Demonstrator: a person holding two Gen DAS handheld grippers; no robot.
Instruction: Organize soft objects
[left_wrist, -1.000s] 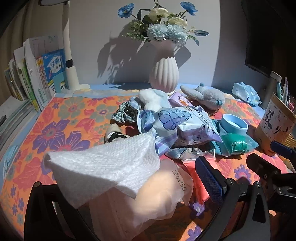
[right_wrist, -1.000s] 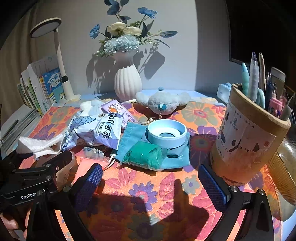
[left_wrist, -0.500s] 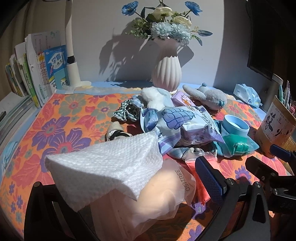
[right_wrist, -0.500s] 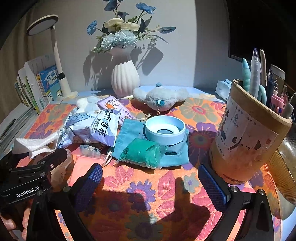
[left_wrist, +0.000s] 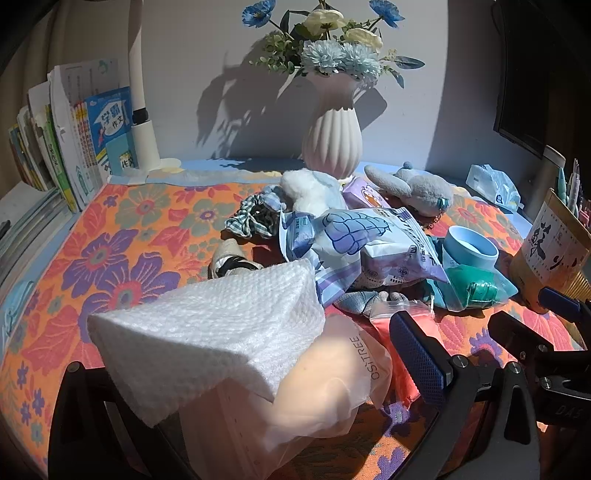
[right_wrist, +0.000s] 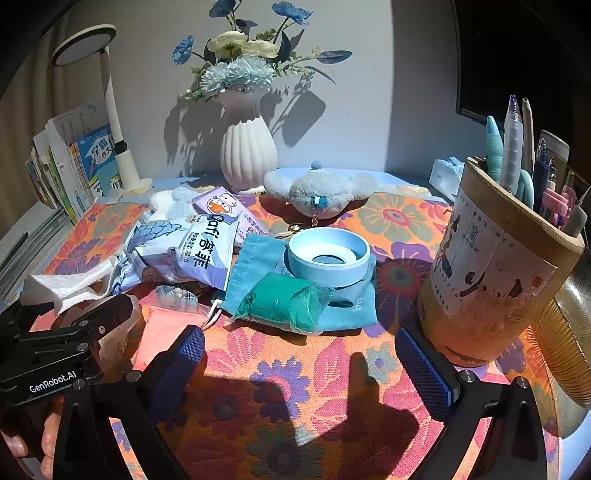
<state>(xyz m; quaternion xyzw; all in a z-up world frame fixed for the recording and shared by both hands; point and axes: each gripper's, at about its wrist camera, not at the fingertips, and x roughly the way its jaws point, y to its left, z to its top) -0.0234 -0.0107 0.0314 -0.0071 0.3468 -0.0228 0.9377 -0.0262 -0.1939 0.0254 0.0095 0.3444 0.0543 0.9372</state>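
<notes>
At lower centre the left gripper (left_wrist: 236, 373) pinched a white tissue pack (left_wrist: 236, 350), the right gripper (right_wrist: 299, 354) stood spread and empty low in frame, and the pile (left_wrist: 369, 243) of pouches and plush toys mid-frame looked largely unsorted

Two low, close wrist views facing the vase (left_wrist: 331, 136) wall; shared middle pile, right view farther right.

i'm at a home study corner: a counter under a floral cloth (right_wrist: 295, 369), schoolbooks (left_wrist: 74, 140) stacked at the wall, a desk lamp (right_wrist: 110, 110), a vase of flowers (right_wrist: 247, 147), a pen holder (right_wrist: 491, 277).
</notes>
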